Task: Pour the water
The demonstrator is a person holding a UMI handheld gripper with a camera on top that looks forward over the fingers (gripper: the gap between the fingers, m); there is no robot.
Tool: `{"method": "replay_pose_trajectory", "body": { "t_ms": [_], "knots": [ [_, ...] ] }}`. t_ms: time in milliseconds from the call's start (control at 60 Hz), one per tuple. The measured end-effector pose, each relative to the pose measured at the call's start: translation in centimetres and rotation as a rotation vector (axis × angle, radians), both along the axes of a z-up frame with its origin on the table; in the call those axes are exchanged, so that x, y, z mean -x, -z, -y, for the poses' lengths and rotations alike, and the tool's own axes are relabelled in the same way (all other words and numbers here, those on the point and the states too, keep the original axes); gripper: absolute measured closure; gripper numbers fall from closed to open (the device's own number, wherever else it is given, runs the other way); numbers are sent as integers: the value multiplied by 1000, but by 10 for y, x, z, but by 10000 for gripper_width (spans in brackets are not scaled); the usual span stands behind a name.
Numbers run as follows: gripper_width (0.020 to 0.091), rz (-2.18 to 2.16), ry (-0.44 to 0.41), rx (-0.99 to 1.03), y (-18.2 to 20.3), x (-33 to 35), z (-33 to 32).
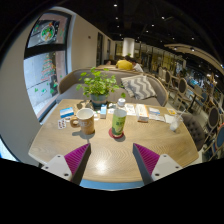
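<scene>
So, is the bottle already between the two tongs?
No, the bottle stands on the table beyond the open tongs, next to the cup, with bare tabletop between it and the fingertips.

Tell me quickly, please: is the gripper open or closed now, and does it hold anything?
Gripper: open and holding nothing; the bottle and the cup stand on the table beyond its fingers.

The table [110, 150] is showing smooth pale wood. The bottle [119, 117] at centre is looking like clear glossy plastic. The cup [87, 122] is appearing matt.
</scene>
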State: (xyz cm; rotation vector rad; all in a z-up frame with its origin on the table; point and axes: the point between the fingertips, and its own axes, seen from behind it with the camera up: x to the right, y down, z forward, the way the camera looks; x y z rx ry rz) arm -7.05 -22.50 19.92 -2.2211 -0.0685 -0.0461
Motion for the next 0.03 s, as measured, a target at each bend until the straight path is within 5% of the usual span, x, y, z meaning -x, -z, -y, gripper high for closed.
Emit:
{"method": "replay_pose_trajectory", "body": {
  "t_ms": [33],
  "knots": [
    [250, 6, 4, 0, 1, -1, 0]
  ]
}}
